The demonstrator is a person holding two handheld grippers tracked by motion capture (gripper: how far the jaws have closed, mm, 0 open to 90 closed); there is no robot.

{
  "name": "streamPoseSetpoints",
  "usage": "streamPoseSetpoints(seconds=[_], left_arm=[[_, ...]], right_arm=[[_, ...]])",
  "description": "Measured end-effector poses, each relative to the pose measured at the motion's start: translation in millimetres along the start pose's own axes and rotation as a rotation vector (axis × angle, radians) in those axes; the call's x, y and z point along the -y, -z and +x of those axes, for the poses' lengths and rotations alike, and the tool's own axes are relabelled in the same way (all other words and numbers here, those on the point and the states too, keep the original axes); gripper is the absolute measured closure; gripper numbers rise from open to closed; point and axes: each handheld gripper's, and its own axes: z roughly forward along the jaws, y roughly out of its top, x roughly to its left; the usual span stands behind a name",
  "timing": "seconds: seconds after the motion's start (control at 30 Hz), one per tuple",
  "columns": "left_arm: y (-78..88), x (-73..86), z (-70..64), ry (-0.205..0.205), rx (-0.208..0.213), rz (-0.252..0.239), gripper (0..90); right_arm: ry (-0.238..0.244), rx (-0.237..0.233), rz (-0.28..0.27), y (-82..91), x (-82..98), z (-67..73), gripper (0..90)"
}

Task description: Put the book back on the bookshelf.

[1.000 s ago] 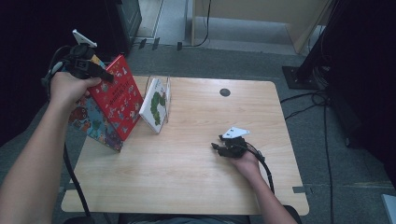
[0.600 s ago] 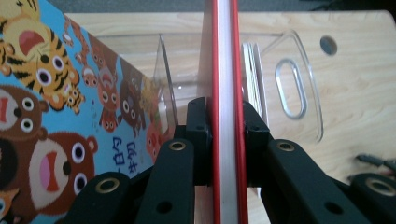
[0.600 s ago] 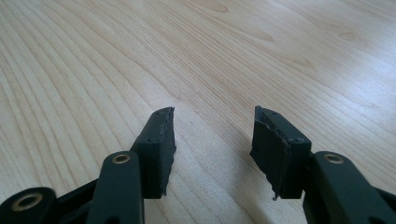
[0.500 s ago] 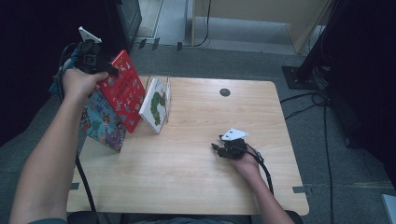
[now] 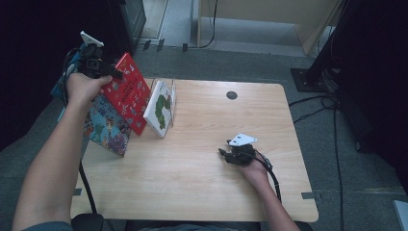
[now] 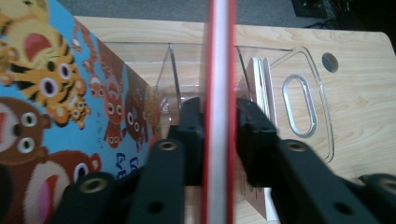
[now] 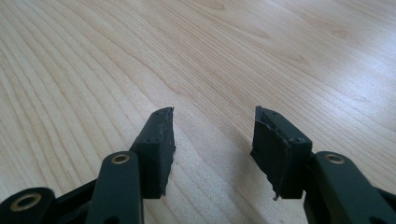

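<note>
My left gripper (image 5: pixel 114 73) is up at the table's left rear, with a red picture book (image 5: pixel 129 91) edge-on between its jaws (image 6: pixel 219 121). The jaws have just been opening, and both pads still lie against the book's sides. The red book stands tilted, leaning on a blue animal picture book (image 5: pixel 108 127) (image 6: pixel 56 93). Right of them a white book (image 5: pixel 161 108) stands in a clear plastic rack (image 6: pixel 308 102). Resting on the wooden table (image 5: pixel 192 183) at the right, my right gripper (image 5: pixel 222 153) (image 7: pixel 212 135) is open with nothing between its jaws.
A round cable hole (image 5: pixel 232 95) sits near the table's far edge. Bare wood lies between the rack and my right gripper. Off the table are a grey floor, a black stand base (image 5: pixel 312 77) at the right and cables.
My left hand has carried the red book right and slightly down, so it now stands closer to the rack. The right hand has not moved.
</note>
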Motion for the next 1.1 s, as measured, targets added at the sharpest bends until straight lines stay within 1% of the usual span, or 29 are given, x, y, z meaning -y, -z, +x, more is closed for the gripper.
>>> streamPoseSetpoints(seconds=[0.07,0.13,0.2,0.27,0.4,0.5,0.53,0.57,0.6,0.7,0.93,0.97,1.0,1.03,1.07,1.1], left_arm=[[1.6,0.0,0.1,-0.018,0.006,0.016,68.2],[2.7,0.1,0.9,-0.017,0.018,0.024,64.5],[3.7,0.6,0.9,-0.024,0.008,0.028,60.0],[4.2,1.4,2.0,-0.025,0.013,0.034,56.0],[6.3,2.2,4.4,-0.015,0.016,0.044,50.2],[9.6,2.3,3.9,-0.021,0.024,0.04,44.9],[11.5,2.2,3.8,-0.024,0.027,0.039,43.6],[13.7,2.1,4.1,-0.026,0.03,0.036,43.0],[16.3,1.9,4.7,-0.028,0.03,0.029,42.7],[24.2,1.3,5.7,-0.023,0.032,0.01,41.4],[35.2,7.0,3.2,-0.057,0.018,-0.008,38.1],[37.3,8.0,3.0,-0.063,0.023,-0.01,37.7],[39.7,8.8,3.7,-0.063,0.043,-0.01,38.4],[42.1,9.6,4.0,-0.058,0.053,-0.011,38.2],[44.0,10.6,3.9,-0.058,0.052,-0.012,38.2],[45.6,11.7,3.5,-0.066,0.051,-0.008,38.2]], right_arm=[[-0.01,-0.002,0.003,0.4,0.3,0.4,47.3],[-0.012,-0.006,0.004,0.8,0.7,-0.3,47.2],[-0.022,-0.011,0.006,0.9,0.8,-0.8,46.7],[-0.026,-0.015,0.007,0.7,0.8,-1.7,46.5],[-0.034,-0.019,0.007,0.8,0.9,-2.2,46.2],[-0.041,-0.026,0.009,0.9,1.3,-3.2,44.7],[-0.053,-0.033,0.01,1.0,1.6,-3.6,43.3],[-0.067,-0.043,0.015,1.3,2.1,-4.2,42.4],[-0.072,-0.043,0.02,2.2,2.5,-4.4,41.8],[-0.063,-0.05,0.018,2.8,3.3,-4.0,40.3],[-0.055,-0.059,0.025,3.1,3.6,-3.1,34.9],[-0.055,-0.06,0.025,3.2,3.7,-3.0,34.3],[-0.054,-0.06,0.025,3.2,3.9,-2.8,33.8],[-0.053,-0.061,0.025,3.3,3.9,-2.8,33.5],[-0.053,-0.062,0.025,3.2,3.9,-2.8,33.2],[-0.052,-0.062,0.026,3.2,3.9,-2.8,33.1]])
